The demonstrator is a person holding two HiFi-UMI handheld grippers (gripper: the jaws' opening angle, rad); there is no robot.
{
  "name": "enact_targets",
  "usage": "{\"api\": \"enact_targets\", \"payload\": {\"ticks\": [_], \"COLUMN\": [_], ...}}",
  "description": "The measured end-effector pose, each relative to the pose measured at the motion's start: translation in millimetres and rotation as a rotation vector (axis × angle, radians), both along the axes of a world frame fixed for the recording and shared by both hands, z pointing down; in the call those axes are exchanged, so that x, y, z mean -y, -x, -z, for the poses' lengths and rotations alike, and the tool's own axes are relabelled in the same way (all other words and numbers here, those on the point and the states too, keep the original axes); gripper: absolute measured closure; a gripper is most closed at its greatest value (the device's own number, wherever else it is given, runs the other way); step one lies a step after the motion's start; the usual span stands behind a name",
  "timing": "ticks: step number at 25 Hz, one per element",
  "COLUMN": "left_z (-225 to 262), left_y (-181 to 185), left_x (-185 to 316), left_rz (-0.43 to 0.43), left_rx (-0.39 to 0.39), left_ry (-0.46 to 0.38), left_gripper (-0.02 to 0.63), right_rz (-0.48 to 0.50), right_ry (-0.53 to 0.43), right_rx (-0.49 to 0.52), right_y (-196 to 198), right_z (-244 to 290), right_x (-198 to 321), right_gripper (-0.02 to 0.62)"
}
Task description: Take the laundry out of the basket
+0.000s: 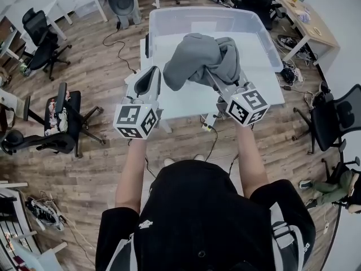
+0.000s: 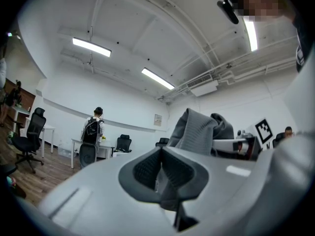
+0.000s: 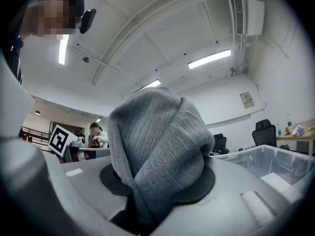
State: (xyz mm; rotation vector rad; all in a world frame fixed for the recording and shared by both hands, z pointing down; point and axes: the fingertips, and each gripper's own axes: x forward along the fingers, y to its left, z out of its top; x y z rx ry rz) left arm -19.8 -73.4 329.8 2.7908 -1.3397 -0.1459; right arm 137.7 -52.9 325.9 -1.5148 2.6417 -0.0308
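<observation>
The right gripper had its jaws clamped on the grey sweater, lifting it bunched above the clear basket, evidently to carry it out. The left gripper, jaws together and empty, hovered alongside, probably as support.

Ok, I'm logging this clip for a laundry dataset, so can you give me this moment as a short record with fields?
setting: office; clear plastic bin on a white table
laundry: grey knit garment, bunched, held up over the bin's near side
right gripper: shut on the grey knit garment
left gripper: jaws together, nothing between them, beside the garment's left edge
bin contents: no other clothing visible in the head view
task stage: garment up, not yet set down
</observation>
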Motion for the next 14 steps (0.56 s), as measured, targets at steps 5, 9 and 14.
{"api": "enact_targets", "payload": {"ticks": [5, 9, 14], "left_z": [-3.5, -5.8, -2.0], "left_y": [-4.6, -6.8, -11.9], "left_x": [0.5, 0.3, -0.2], "left_rz": [0.004, 0.009, 0.007], "left_rx": [0.006, 0.007, 0.002], "left_ry": [0.004, 0.008, -0.002], "left_gripper": [0.598, 0.598, 0.598], "right_rz": [0.007, 0.014, 0.018], "right_ry": [-0.003, -0.005, -0.008], "right_rx": [-0.001, 0.001, 0.011], "right_y": [-3.2, -4.5, -6.8], "right_z": [-0.2, -1.3, -1.0], "right_x": [1.1, 0.6, 0.5], "right_gripper": [0.422, 0.422, 0.422]}}
